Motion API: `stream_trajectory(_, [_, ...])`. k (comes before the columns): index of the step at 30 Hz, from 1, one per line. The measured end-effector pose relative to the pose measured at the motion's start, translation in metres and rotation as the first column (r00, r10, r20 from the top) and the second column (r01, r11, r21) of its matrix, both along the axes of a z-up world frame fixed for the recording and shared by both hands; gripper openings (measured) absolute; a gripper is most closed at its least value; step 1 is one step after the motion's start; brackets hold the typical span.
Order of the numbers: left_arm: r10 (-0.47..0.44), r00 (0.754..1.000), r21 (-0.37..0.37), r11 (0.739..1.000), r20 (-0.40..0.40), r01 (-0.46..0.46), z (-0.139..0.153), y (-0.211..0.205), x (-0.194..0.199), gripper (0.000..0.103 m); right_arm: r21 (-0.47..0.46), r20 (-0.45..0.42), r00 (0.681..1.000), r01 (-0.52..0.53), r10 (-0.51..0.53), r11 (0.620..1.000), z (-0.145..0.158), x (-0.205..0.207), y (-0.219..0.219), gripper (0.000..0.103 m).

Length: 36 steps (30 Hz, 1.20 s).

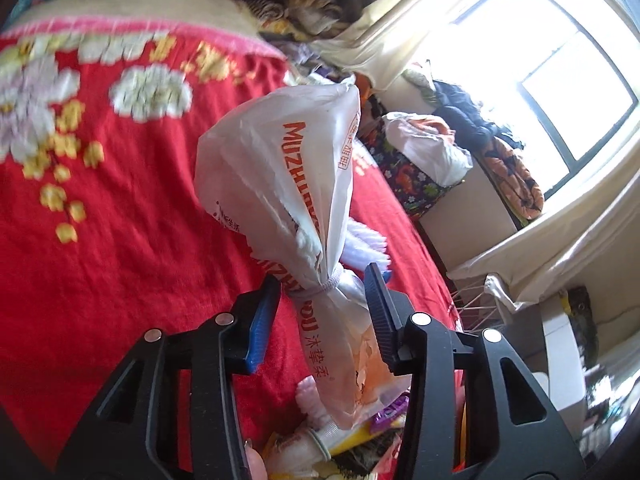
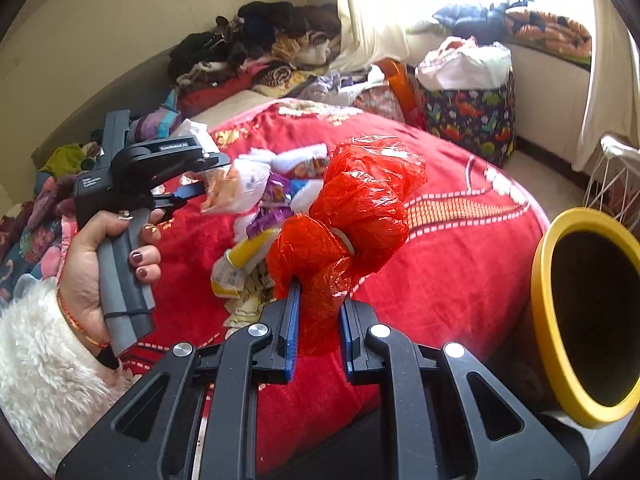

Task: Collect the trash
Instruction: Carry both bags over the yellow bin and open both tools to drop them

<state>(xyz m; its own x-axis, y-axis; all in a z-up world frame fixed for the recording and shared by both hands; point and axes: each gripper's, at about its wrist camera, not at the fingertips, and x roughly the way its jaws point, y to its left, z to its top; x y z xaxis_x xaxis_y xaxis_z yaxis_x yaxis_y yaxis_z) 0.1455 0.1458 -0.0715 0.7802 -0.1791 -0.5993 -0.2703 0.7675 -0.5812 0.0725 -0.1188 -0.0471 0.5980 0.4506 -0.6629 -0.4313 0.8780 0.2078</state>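
A white plastic bag with orange lettering (image 1: 280, 176), tied with a band, stands between the fingers of my left gripper (image 1: 324, 284), which is open around its neck with gaps on both sides. The same gripper (image 2: 200, 184) shows in the right wrist view beside the bag (image 2: 236, 184). My right gripper (image 2: 318, 300) is shut on a crumpled red plastic bag (image 2: 360, 216) and holds it above the bed. Loose wrappers (image 2: 256, 256) lie in a heap on the red blanket (image 2: 460, 264).
A yellow-rimmed bin (image 2: 548, 320) opens at the right, beside the bed. A dinosaur-print basket (image 2: 472, 120) with white bags stands by the window. Clothes (image 2: 260, 48) are piled at the bed's far end. A wire rack (image 2: 616, 176) stands near the curtain.
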Motion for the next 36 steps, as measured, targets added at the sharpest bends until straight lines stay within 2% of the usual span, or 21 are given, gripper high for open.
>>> stream_trajectory(6, [-0.039,0.996,0.086,0.996,0.080,0.032,0.038,-0.013,-0.013,0.033,0.008,0.057,0.998,0.009,-0.010,1.000,0.015,-0.001,0.000,0.016])
stream_trajectory(11, [-0.087,0.989,0.114,0.991,0.123,0.073,0.061,-0.031,-0.019,0.033,0.016,0.085,0.996,0.033,-0.034,0.999,0.022,-0.001,-0.009,0.016])
stream_trajectory(25, [-0.235,0.962,0.142,0.966,0.141,0.215,0.071,-0.091,-0.017,0.032,0.028,0.150,0.971,0.183,-0.185,0.983,0.035,-0.007,-0.055,0.016])
stream_trajectory(36, [-0.364,0.920,0.177,0.924,0.144,0.338,0.074,-0.153,-0.014,0.032,0.052,0.157,0.928,0.334,-0.339,0.941,0.036,-0.007,-0.107,0.016])
